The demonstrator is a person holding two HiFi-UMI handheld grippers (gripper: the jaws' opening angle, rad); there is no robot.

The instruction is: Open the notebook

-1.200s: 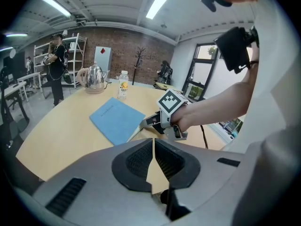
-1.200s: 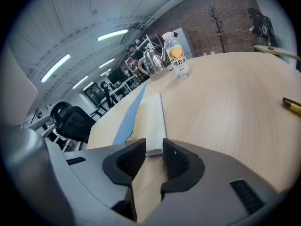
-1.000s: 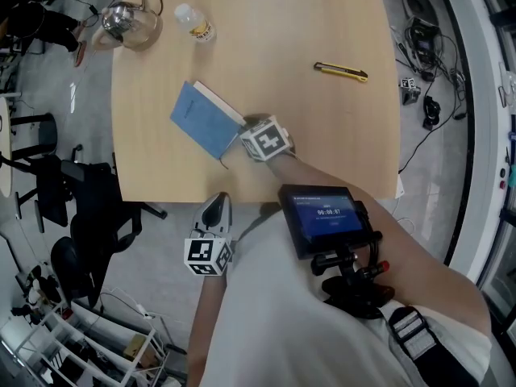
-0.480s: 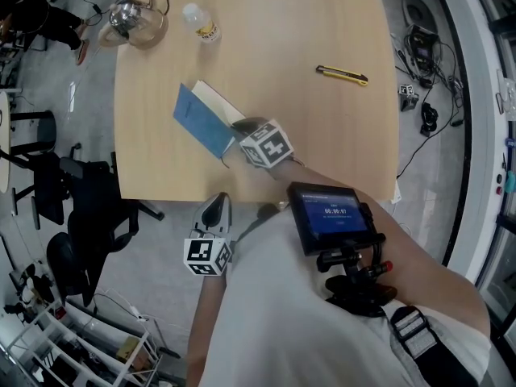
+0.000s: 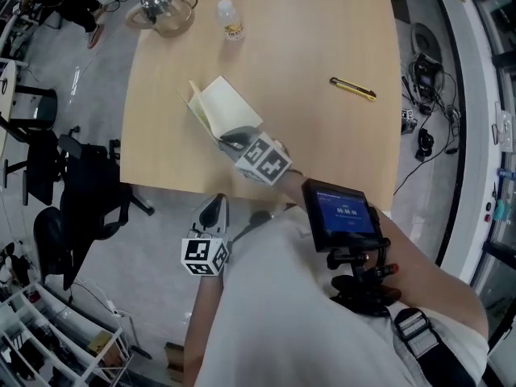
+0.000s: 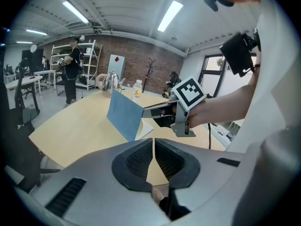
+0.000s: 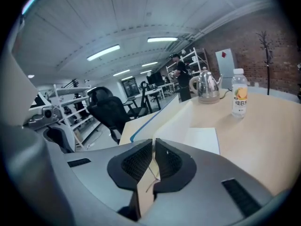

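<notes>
table [image 5: 322,143]: light wood top, fills the upper half of the head view; grey floor around it.
person [image 5: 322,329]: white shirt, bottom of head view; right forearm reaches over the near table edge.
office chair [image 5: 85,188]: black, on the floor just off the table's left side.
notebook [image 5: 224,107]: on the table's near-left part, well apart from everything else on it. Partly open: blue cover [image 6: 123,113] stands steeply off the table, cream inner face showing in head view, the page block flat under it.
right gripper [image 5: 234,139]: over the table at the notebook's near corner. Jaws closing, nearly together, pads pinching the free edge of the cover; right gripper view shows the thin cover edge running down between the pads.
left gripper [image 5: 214,210]: off the table, just short of its near edge, over the floor, pointing at the table. Jaws together, only a thin slit between the pads and nothing in it. Touches nothing.
display [image 5: 343,214]: dark unit with a blue screen on a black mount at the person's chest; text too small to read.
kettle [image 5: 165,6]: glass and metal, far-left corner of the table, upright.
bottle [image 5: 230,20]: clear plastic, orange label, white cap; just right of the kettle, not touching it. Right gripper view shows it upright.
utility knife [image 5: 352,89]: yellow and black, flat on the table's right part, well apart from the notebook.
</notes>
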